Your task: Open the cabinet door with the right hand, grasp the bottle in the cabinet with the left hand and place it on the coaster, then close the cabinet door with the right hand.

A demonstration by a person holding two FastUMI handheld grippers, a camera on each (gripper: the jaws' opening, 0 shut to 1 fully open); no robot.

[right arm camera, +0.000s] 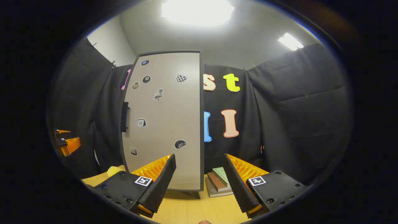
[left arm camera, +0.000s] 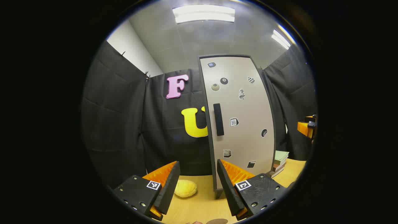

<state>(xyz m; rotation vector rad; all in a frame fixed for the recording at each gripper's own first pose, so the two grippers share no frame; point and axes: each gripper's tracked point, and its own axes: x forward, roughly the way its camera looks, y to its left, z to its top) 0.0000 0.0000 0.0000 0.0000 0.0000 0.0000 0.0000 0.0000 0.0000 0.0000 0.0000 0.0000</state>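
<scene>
Nothing is done yet, by the look of it: the cabinet door [left arm camera: 241, 121] fills the centre of the left gripper view, shut, its one dark handle [left arm camera: 218, 119] untouched. The bottle can't be seen, presumably behind that door. Left gripper [left arm camera: 198, 183] at the bottom, jaws spread and empty; right gripper [right arm camera: 200, 180] likewise. One yellow lumpy thing [left arm camera: 185, 188] sits bottom centre, one stack of books [right arm camera: 218, 182] low beside the cabinet. Opening, fetching and closing all remain.

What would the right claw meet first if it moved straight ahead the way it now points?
Probably the closed cabinet door, near its right edge; the book stack lies just right of that line. Depth is unclear, so this is a judgement. The right claw is open.
</scene>
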